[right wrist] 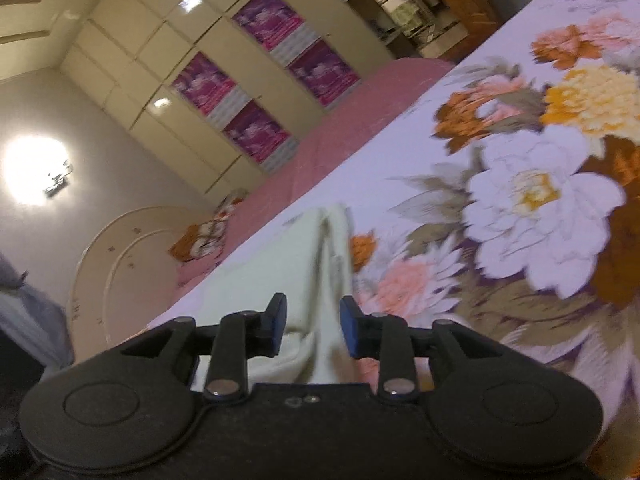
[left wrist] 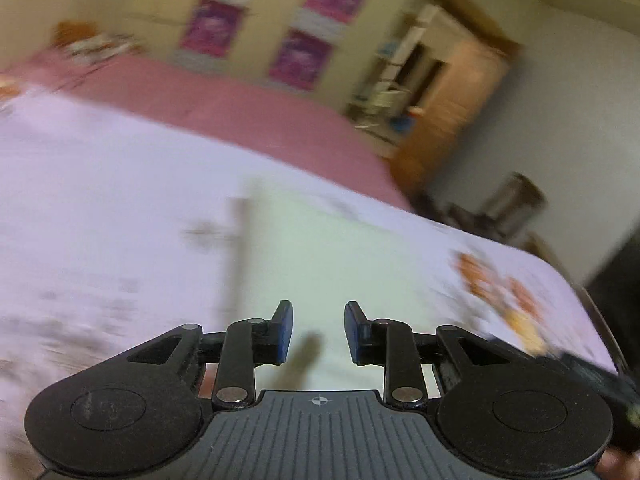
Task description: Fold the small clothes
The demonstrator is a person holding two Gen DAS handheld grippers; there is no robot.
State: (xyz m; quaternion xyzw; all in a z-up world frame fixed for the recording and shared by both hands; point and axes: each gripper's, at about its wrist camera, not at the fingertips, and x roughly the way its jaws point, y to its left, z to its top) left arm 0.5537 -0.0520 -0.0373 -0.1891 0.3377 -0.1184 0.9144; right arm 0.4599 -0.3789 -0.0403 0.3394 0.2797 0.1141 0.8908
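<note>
The left gripper (left wrist: 318,332) has its jaws apart with nothing between the pads; the pale green garment (left wrist: 320,256) lies below it on the bed (left wrist: 100,184), not touching the pads as far as the blurred view shows. The right gripper (right wrist: 313,330) is also parted. In the right wrist view the same pale green garment (right wrist: 288,248) runs from between the jaws up toward 12 o'clock, and a raised ridge of cloth stands in the gap, but the pads do not press on it.

What could go wrong, in my judgement:
- Neither gripper holds the cloth, so a fold laid down may spring open, because the ridge looks loose and not flat.
- If a gripper closes now, it may pinch the flowered bedsheet (right wrist: 520,200) together with the garment, since both are thin and lie one on the other.
- The left wrist view is strongly smeared, so it is hard to judge where the garment's edge is; a grasp may miss the edge.
- The garment's colour is close to the sheet's pale ground, so its border at 9 o'clock is easy to mistake.

Count:
- grippers: two
- garments to fold: one visible
- beds: one, with a pink cover (right wrist: 320,148) at the far side
- purple panels on the wardrobe (right wrist: 200,84): four
- pillow (right wrist: 204,236) near the headboard: one, maybe more; I cannot tell.
</note>
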